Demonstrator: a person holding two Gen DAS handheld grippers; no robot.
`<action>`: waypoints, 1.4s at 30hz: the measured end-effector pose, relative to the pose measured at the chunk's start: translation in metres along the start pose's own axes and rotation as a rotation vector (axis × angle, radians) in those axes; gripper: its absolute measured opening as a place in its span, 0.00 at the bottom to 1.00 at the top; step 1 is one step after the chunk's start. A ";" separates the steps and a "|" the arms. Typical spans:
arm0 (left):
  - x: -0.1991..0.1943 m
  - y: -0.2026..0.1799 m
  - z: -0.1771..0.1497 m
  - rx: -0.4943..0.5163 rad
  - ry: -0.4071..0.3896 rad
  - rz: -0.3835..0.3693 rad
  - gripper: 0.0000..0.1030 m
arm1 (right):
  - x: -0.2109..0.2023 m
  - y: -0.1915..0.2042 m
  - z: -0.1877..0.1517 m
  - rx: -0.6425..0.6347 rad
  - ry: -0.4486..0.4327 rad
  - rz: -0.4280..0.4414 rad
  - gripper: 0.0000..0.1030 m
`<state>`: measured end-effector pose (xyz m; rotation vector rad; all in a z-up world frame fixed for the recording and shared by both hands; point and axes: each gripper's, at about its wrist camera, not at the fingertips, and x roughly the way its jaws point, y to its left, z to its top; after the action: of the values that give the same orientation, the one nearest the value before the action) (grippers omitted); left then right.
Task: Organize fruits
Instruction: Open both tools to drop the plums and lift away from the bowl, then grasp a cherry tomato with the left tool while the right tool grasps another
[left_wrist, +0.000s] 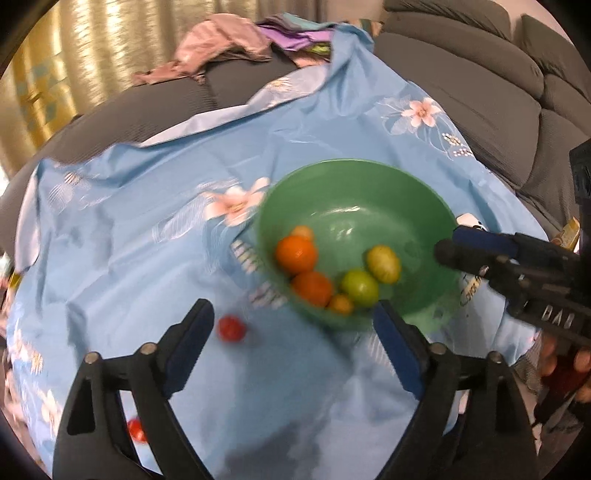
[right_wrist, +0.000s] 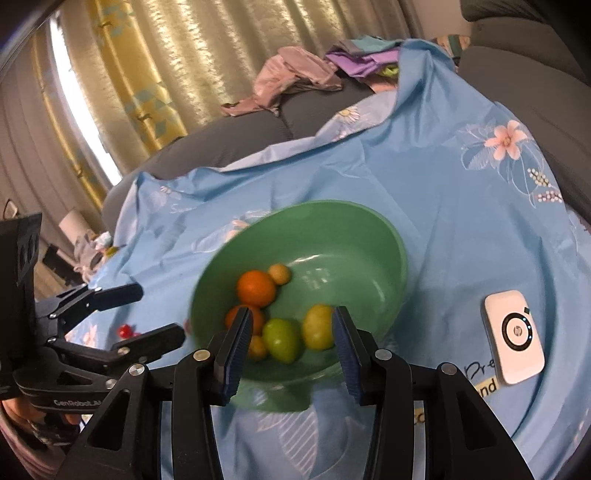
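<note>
My left gripper (left_wrist: 291, 325) is spread wide and holds nothing. The red fruit (left_wrist: 231, 328) lies on the blue cloth (left_wrist: 129, 229), just outside the green bowl (left_wrist: 332, 177) on its left side, and it sits between my left fingers but closer to the left one. A second red fruit (left_wrist: 136, 430) lies nearer to me, partly hidden behind that finger. The red fruit looks small, round and light, so I judge it may roll on the smooth, soft cloth; I would close on its widest part, gently, because the skin may be fragile. My right gripper (right_wrist: 291, 328) is also open and empty, over the near rim of the bowl, where the orange fruits (right_wrist: 256, 288), the green fruit (right_wrist: 280, 339) and the yellow fruit (right_wrist: 317, 326) already rest.
</note>
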<state>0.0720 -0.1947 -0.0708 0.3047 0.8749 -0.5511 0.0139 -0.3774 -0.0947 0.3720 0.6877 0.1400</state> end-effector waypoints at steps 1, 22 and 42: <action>-0.007 0.008 -0.008 -0.020 0.001 0.009 0.91 | -0.003 0.005 -0.001 -0.011 0.000 0.009 0.44; -0.119 0.133 -0.160 -0.434 -0.039 0.169 0.96 | -0.020 0.128 -0.041 -0.250 0.081 0.176 0.45; -0.084 0.135 -0.153 -0.340 -0.041 0.045 0.94 | 0.020 0.181 -0.059 -0.315 0.192 0.241 0.46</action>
<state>0.0079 0.0149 -0.0934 0.0029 0.9029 -0.3576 -0.0091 -0.1878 -0.0800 0.1372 0.7947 0.5115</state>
